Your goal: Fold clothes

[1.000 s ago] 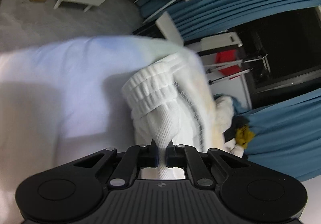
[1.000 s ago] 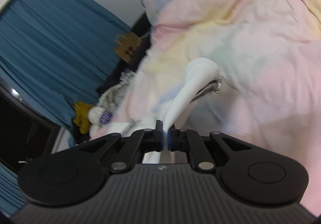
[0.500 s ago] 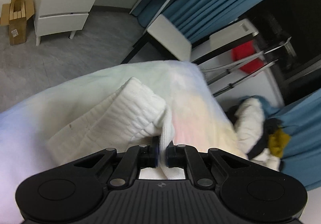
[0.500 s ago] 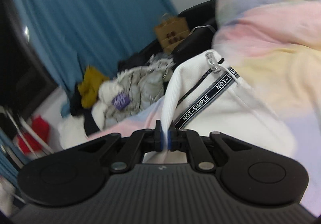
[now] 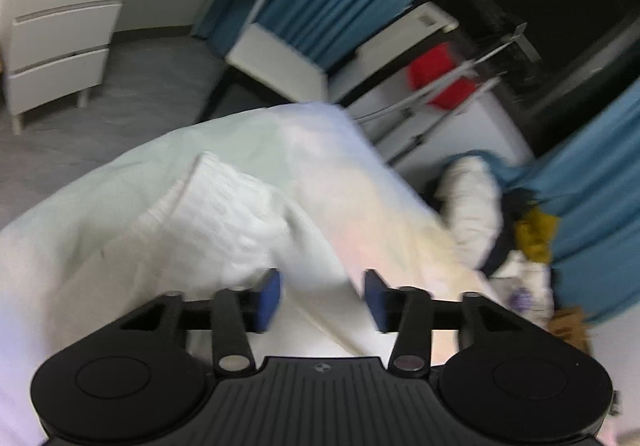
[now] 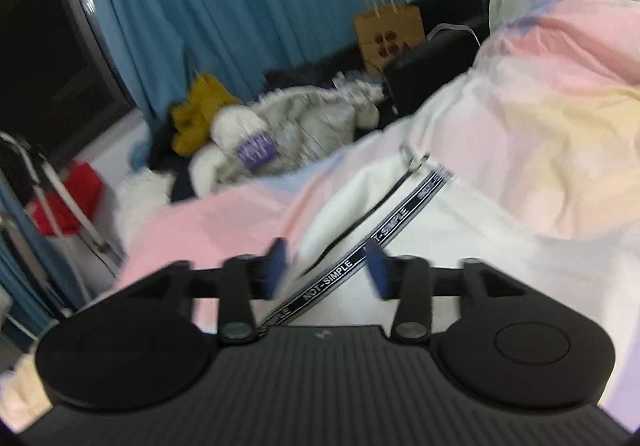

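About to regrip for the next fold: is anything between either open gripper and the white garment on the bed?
Nothing visible. The white garment lies directly under the open right gripper, and its ribbed end sits just ahead of the open left gripper.

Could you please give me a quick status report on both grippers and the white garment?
Left gripper open. Right gripper open. White garment lying on pastel bedding, unheld. Nothing blocking it.

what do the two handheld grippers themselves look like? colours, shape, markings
Both look identical. The left gripper and right gripper have matte black bodies with a ribbed centre panel, a round raised disc on each side, black linkage arms on silver pivot pins, and blue finger pads. A tiny round logo sits atop the ribbing. No cables, sleeves or hands are visible.
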{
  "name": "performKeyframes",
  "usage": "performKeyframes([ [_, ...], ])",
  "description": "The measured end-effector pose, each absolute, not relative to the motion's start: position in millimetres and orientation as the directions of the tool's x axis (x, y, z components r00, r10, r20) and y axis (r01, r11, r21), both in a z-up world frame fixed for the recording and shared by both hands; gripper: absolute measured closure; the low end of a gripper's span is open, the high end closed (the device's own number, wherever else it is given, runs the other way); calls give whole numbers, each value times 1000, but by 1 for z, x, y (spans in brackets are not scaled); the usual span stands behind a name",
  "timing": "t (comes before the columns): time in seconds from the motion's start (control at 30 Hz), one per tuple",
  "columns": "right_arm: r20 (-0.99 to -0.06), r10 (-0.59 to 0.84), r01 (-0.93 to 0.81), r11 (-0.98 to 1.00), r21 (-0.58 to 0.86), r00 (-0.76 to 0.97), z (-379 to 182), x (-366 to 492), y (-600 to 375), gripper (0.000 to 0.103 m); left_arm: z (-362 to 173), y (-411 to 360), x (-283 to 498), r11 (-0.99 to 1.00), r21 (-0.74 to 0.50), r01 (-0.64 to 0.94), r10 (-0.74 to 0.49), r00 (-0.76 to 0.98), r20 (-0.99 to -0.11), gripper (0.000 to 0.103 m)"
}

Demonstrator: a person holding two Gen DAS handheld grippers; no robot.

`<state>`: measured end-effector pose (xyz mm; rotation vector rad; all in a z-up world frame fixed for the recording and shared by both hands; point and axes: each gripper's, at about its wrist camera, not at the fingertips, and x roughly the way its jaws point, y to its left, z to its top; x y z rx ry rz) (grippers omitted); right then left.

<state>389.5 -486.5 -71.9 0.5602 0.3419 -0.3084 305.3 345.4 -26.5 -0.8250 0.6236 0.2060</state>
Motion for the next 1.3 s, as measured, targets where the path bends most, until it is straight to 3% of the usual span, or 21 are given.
performKeyframes([
  [0.03,-372,-191,365,795,485,908,-69,375,-487,31,-25,342,291,667,-643,-377,-76,824,-561,40],
  [0.13,-340,-221,382,748,543,914,-66,333,-488,31,-41,342,259,605,-691,-396,-86,830,-551,27],
  [0.33,-432,-229,480,572,665,872,-84,265,-496,28,-75,342,195,466,-773,-431,-104,841,-532,24],
  [0.5,-497,-121,500,401,767,859,-114,239,-513,25,-104,342,142,341,-824,-452,-116,850,-514,24],
  [0.67,-474,2,446,334,830,880,-158,262,-518,25,-123,345,156,328,-842,-428,-93,873,-479,24],
  [0.8,-399,-20,377,376,847,917,-169,288,-518,28,-133,347,188,345,-848,-402,-71,890,-451,24],
  [0.83,-383,-36,365,397,842,923,-169,293,-519,30,-134,348,195,348,-850,-396,-68,893,-445,27],
  [0.9,-368,-70,361,424,830,927,-168,304,-522,44,-137,350,210,351,-854,-383,-65,900,-430,33],
  [0.93,-371,-89,372,425,825,925,-170,307,-524,57,-136,350,215,356,-855,-377,-61,903,-424,40],
  [0.97,-373,-109,382,424,821,922,-171,308,-524,62,-135,351,220,361,-855,-372,-58,906,-418,45],
  [1.0,-375,-128,392,423,817,918,-173,310,-523,71,-134,352,223,365,-856,-366,-49,911,-410,56],
  [1.03,-376,-146,401,426,811,915,-173,311,-522,75,-133,351,227,369,-856,-362,-41,914,-404,67],
  [1.13,-367,-185,410,445,796,912,-163,308,-515,85,-126,348,228,378,-856,-354,-22,920,-390,82],
  [1.3,-316,-211,379,485,788,925,-128,272,-513,89,-96,348,200,366,-879,-306,-22,941,-337,86],
])
